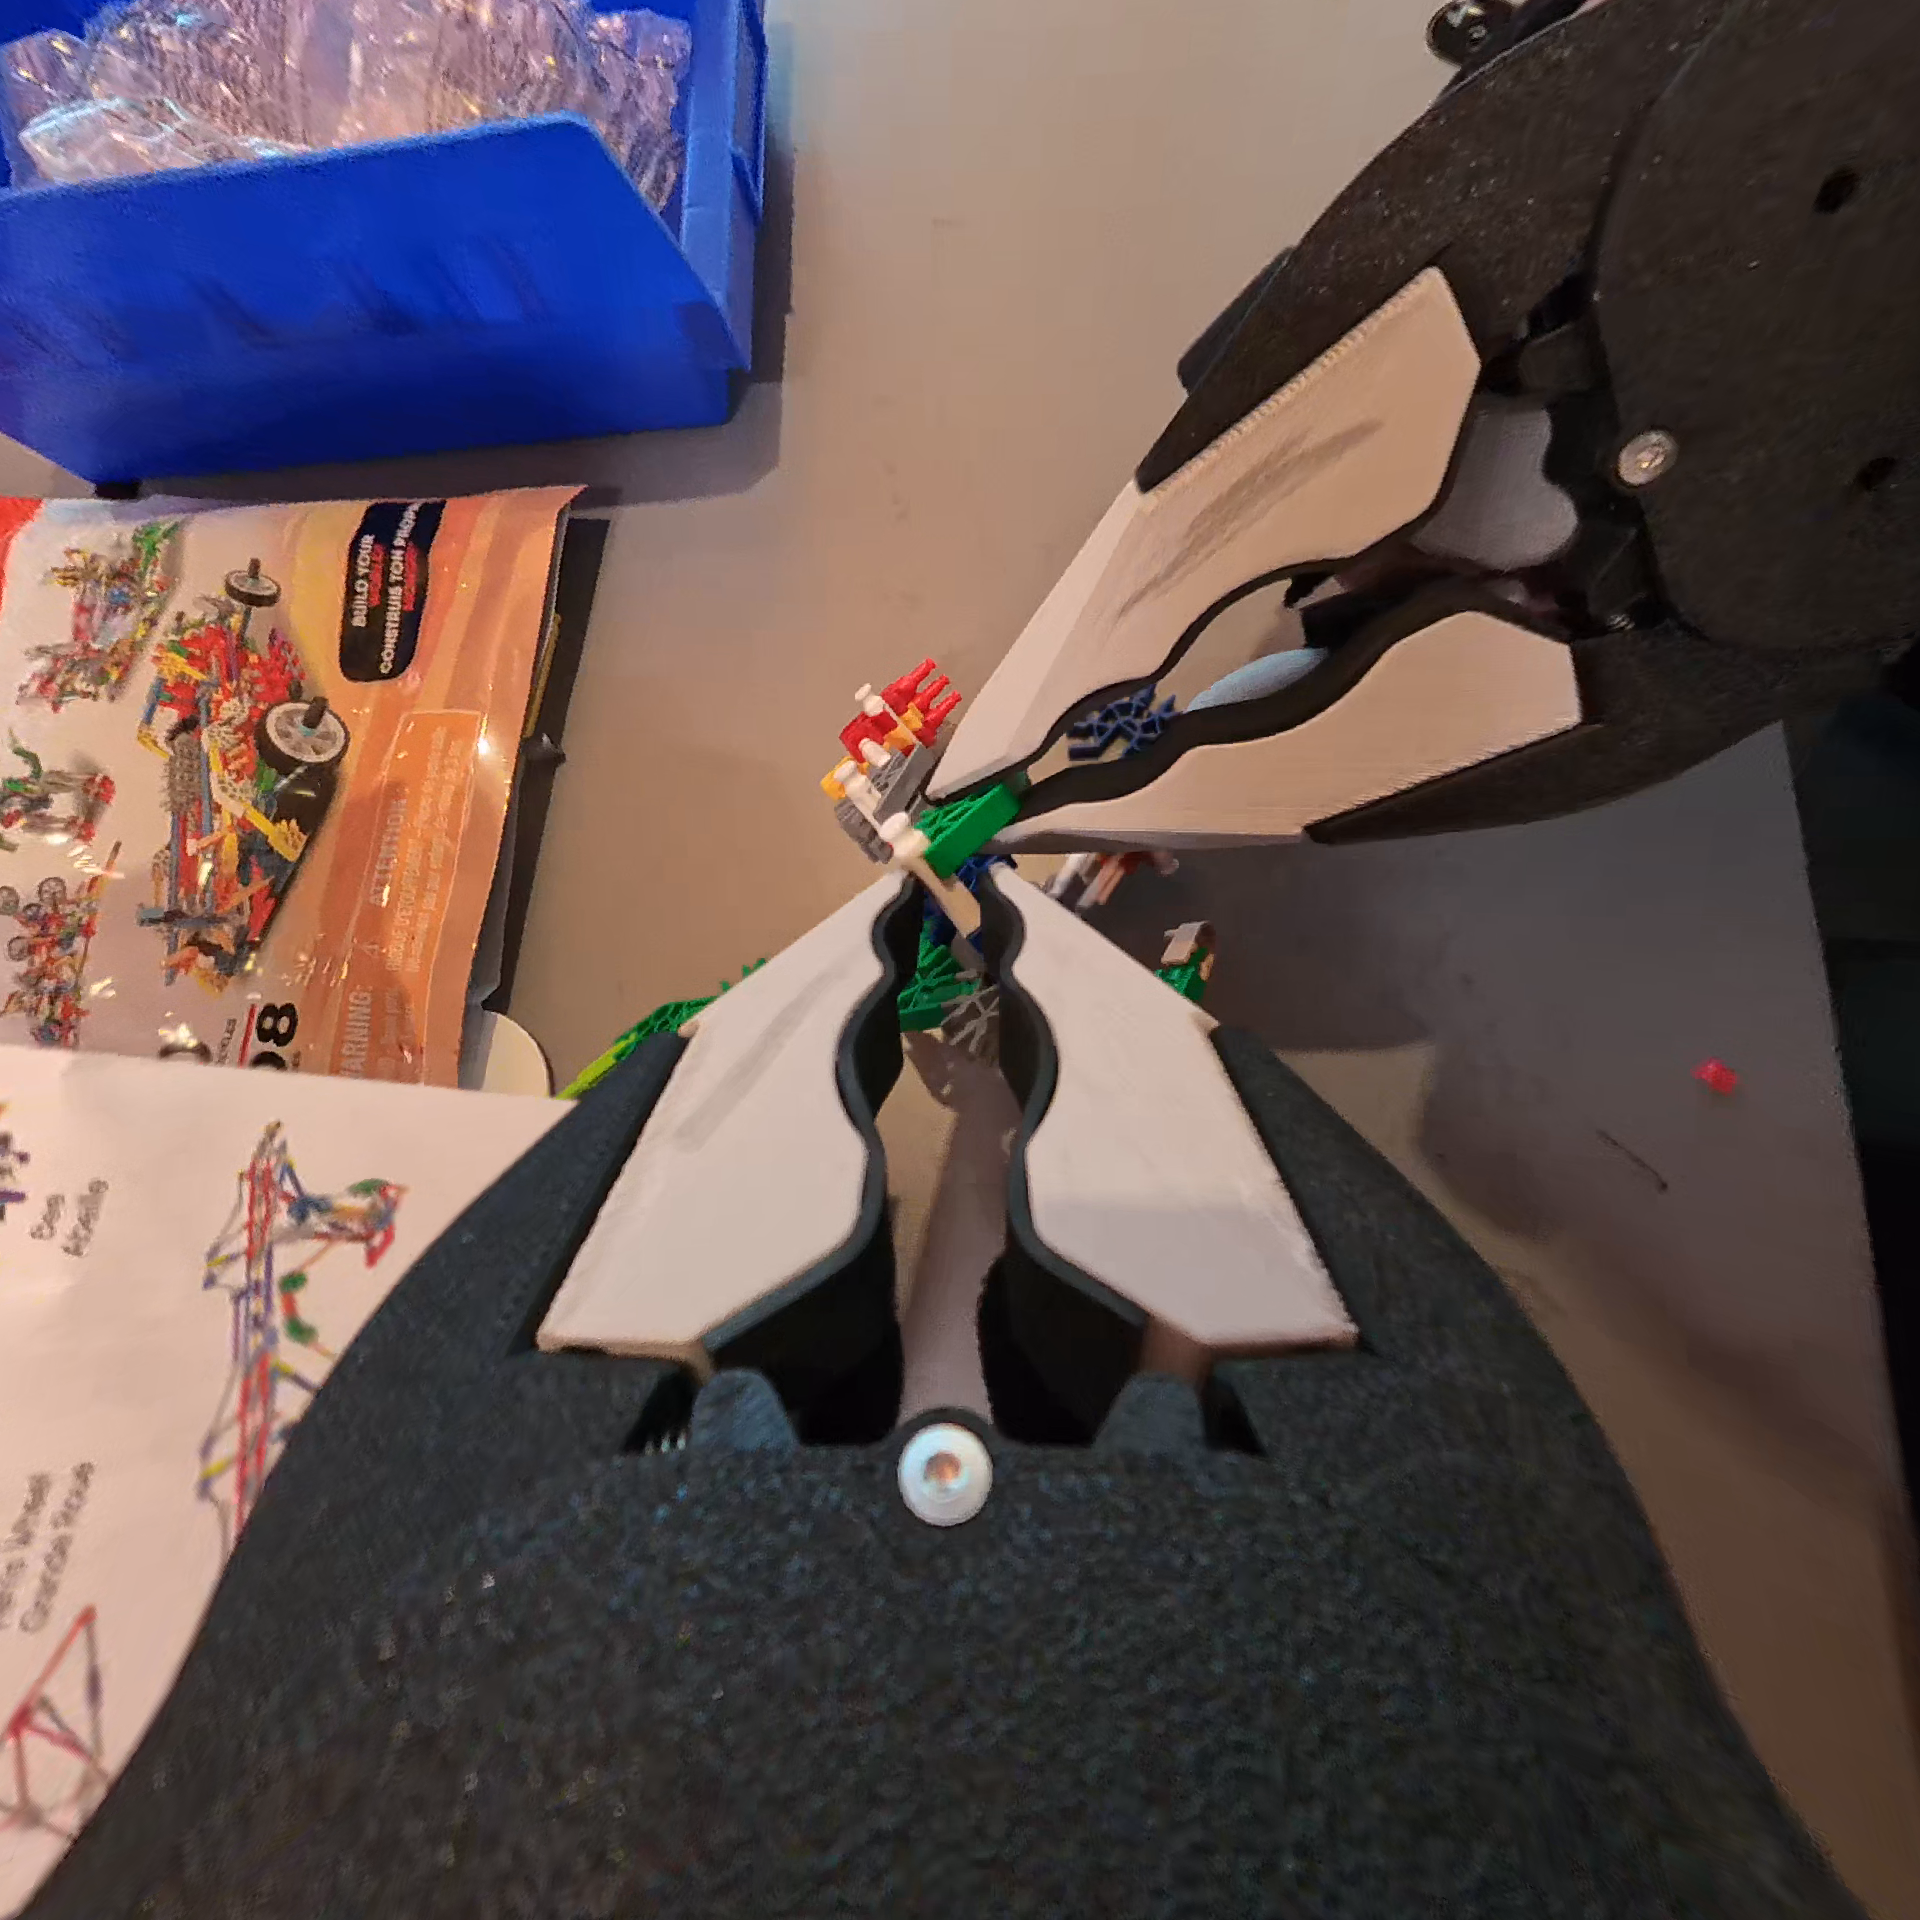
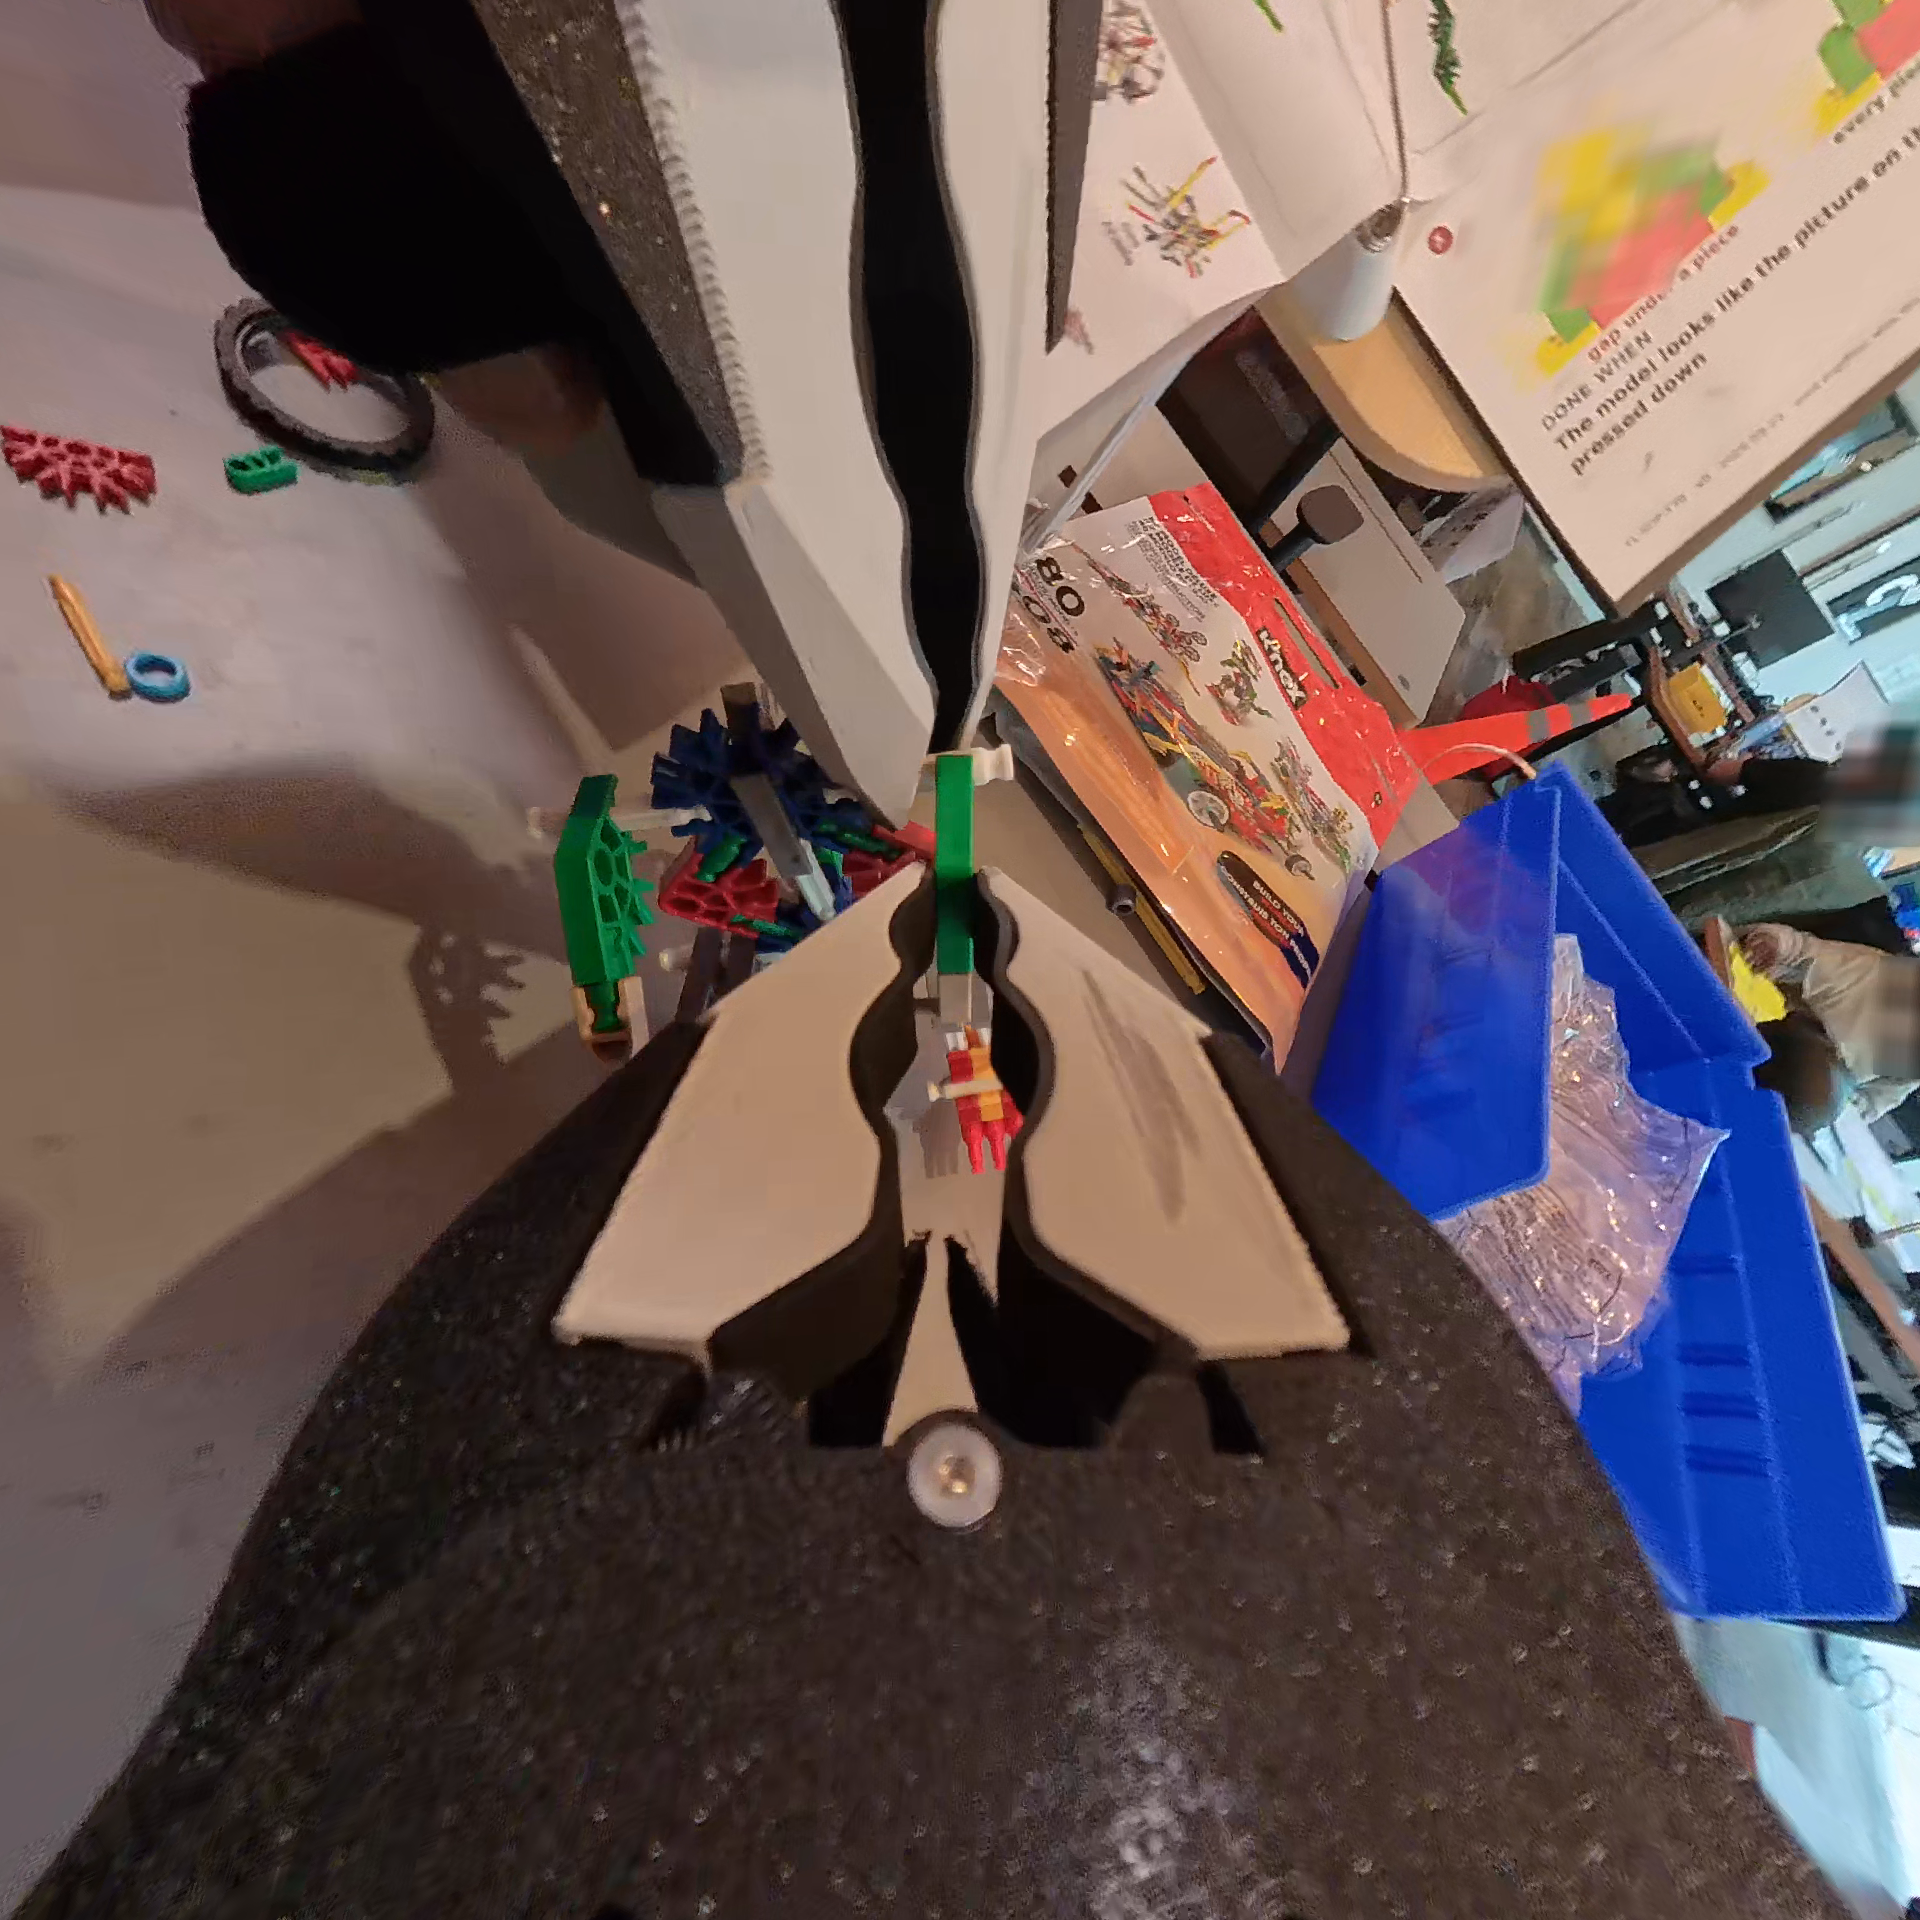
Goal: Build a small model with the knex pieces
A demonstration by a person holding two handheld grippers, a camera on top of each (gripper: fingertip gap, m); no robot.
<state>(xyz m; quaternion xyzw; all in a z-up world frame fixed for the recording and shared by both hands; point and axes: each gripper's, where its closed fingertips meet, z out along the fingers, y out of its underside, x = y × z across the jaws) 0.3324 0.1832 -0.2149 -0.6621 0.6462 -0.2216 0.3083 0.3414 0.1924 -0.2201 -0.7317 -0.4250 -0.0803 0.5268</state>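
- The blue bin and the printed toy bag lie toward the tabletop's far left edge, clear of my work.
- My right gripper pinches the green connector at its tips, mid-table above the loose pile.
- My left gripper is nearly pressed together on the white rod plugged into it.
- I judge steady, in-line pressure matters; twisting could pop the small red-and-yellow cluster loose.

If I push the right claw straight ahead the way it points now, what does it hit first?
Most likely the left claw: its tips sit directly ahead, pinching the white rod on the far end of the green connector that the right claw holds. Depth looks minimal.
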